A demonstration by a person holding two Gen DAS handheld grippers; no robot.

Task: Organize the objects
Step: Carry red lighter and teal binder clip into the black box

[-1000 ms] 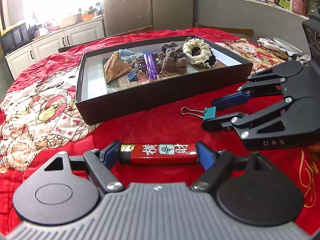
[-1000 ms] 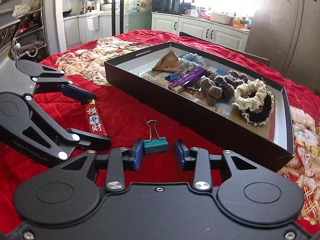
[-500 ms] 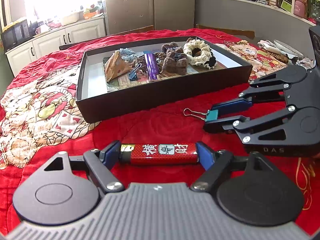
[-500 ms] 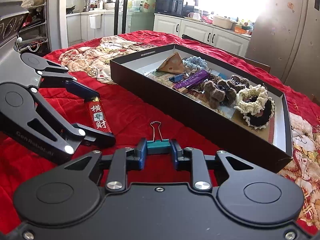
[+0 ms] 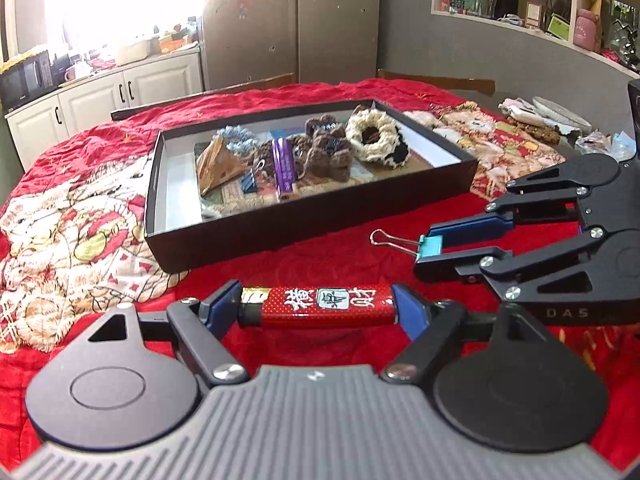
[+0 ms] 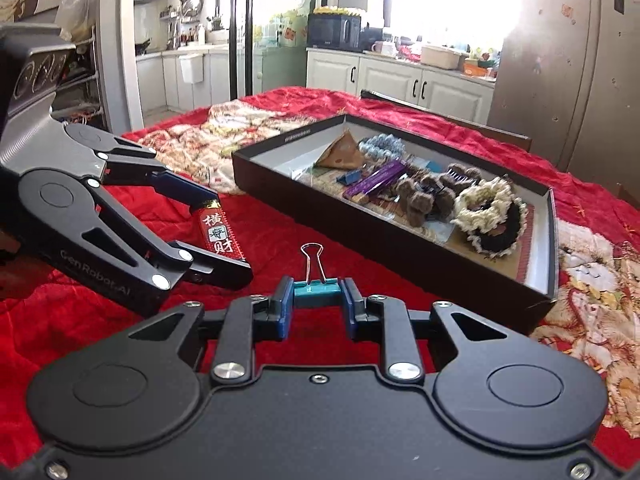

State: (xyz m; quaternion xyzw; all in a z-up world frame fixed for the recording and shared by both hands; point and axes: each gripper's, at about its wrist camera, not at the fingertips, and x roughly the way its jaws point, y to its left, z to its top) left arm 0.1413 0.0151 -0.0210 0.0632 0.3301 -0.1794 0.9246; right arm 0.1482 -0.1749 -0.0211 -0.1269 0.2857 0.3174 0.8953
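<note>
In my left view, my left gripper [image 5: 316, 308] clamps the red lighter [image 5: 320, 306] endwise, so it could pivot out short of the far black box [image 5: 312, 228]; in my right view, my right gripper [image 6: 316, 300] pinches the teal binder clip [image 6: 317, 289] shallowly, liable to slip.

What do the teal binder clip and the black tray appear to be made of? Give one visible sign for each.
Teal binder clip: likely painted metal, with thin, shiny bare wire handles.
Black tray: probably matte cardboard, given its thin straight walls, sharp folded corners and pale lining.
</note>
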